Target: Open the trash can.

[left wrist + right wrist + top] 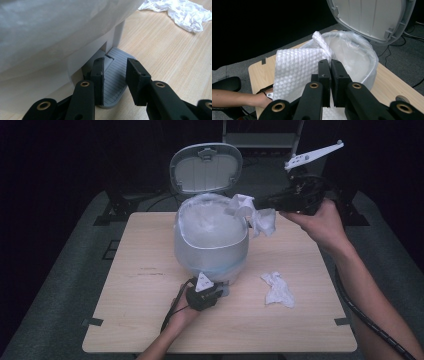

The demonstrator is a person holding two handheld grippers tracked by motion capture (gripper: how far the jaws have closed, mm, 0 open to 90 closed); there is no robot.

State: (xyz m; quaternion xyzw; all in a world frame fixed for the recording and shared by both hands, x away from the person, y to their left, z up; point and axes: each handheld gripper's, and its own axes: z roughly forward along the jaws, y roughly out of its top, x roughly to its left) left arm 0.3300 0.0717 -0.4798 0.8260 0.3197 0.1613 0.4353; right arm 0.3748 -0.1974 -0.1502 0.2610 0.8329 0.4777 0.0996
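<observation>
Presently, the light wooden surface (150, 320) carries a pale grey pedal bin (210, 245) lined with a thin clear plastic bag, its oval lid (206, 167) standing raised behind. The ribbed grey foot pedal (117, 82) at the bin's base lies under the left gripper (115, 80); the jaws straddle it at a narrow setting and appear to bear down on it, which would account for the raised lid. The right gripper (330, 75) is clamped tight on a white embossed paper towel (297, 70), held just above the near rim of the bin. That towel is judged light, soft and limp; it drapes freely, so a pinch anywhere on a fold suffices, though it may snag the liner. A second crumpled white tissue (278, 289) lies on the surface right of the bin, equally light, best taken at a raised crease.
</observation>
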